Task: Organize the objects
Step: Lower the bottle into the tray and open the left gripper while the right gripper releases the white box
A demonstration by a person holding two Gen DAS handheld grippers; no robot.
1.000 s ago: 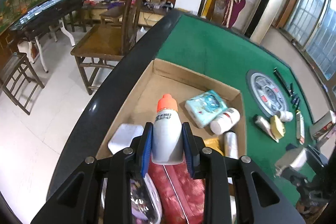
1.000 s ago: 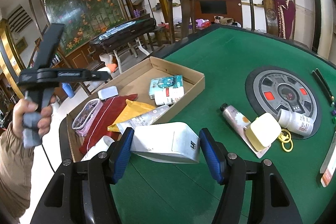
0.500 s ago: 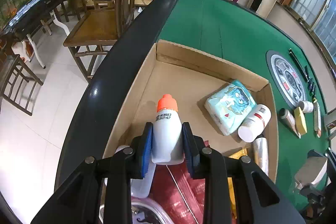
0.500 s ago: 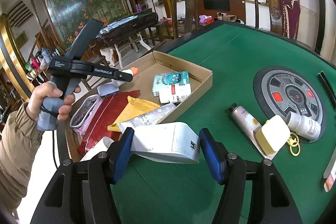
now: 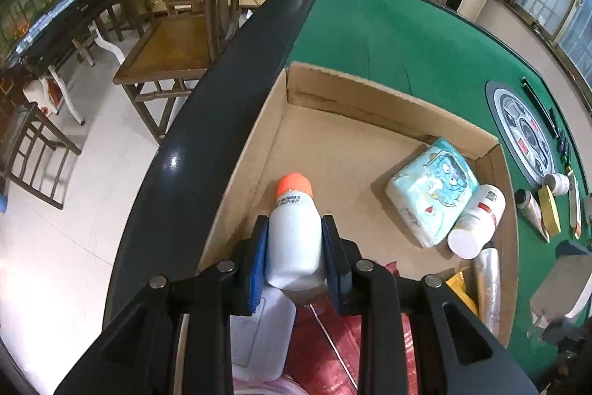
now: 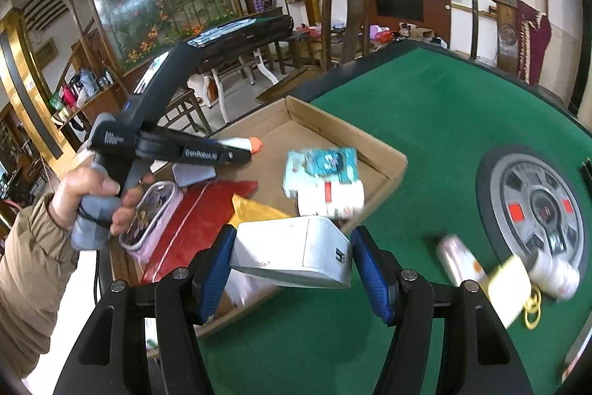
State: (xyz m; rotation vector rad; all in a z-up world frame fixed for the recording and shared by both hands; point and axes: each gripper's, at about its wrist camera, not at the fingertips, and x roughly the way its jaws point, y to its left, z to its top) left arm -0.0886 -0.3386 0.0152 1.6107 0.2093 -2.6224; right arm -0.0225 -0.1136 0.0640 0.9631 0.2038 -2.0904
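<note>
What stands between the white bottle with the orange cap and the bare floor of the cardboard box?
Nothing visible. The white bottle with the orange cap, held in the left hand-held gripper, points at the bare brown floor of the cardboard box; the blue tissue pack lies off to the right.

Two fisheye wrist views, both steeply down and close over the shared cardboard box (image 5: 388, 99) (image 6: 373, 143).

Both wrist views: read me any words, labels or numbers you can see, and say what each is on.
"GenRobot.AI": side of the left gripper, in the right wrist view.
Date code on the bottle: digits upside down, too blurred to read.
Small print on the gripper's handle block: too small.
Tissue pack and jar labels: unreadable.
</note>
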